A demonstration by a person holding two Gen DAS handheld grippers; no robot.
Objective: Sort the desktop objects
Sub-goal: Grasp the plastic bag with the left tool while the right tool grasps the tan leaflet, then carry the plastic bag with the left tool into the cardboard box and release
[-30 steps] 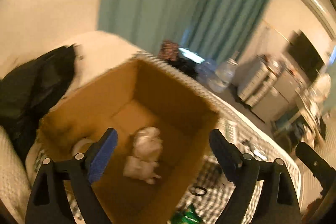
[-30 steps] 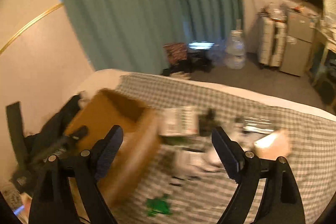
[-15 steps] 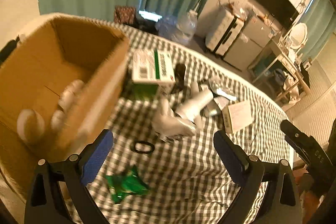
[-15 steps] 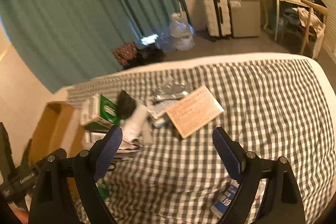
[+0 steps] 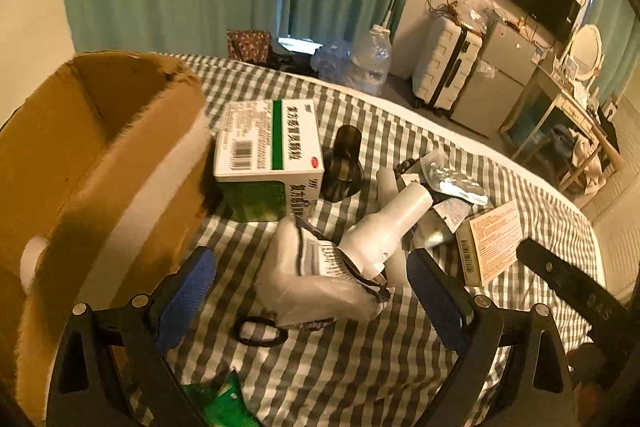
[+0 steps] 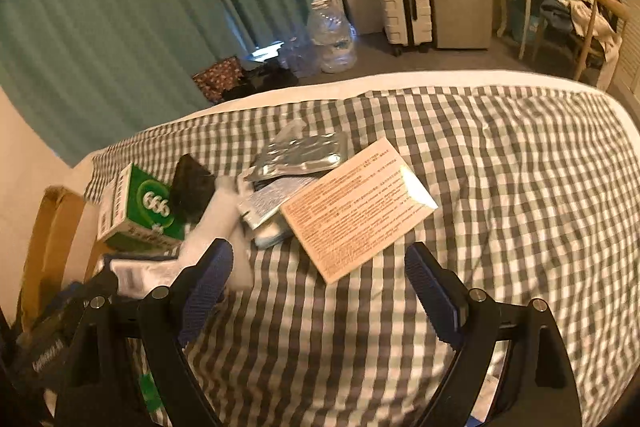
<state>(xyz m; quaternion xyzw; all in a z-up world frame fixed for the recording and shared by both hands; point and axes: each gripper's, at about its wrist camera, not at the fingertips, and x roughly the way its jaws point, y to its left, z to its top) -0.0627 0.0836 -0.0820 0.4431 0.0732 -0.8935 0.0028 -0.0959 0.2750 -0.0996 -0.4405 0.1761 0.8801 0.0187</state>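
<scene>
On the checked cloth (image 5: 400,347) the cardboard box (image 5: 100,163) stands at the left. Just to its right sits the medicine carton (image 5: 268,147), with the dark cup (image 5: 342,167) beside that. Before them lies the plastic packet (image 5: 316,279), and the bottle (image 5: 384,231) rests tilted across it (touching, neck pointing away). A hair band (image 5: 260,333) lies in front of the packet. Farther right lie the foil sachets (image 6: 300,155) and, nearer, the flat printed box (image 6: 356,203).
</scene>
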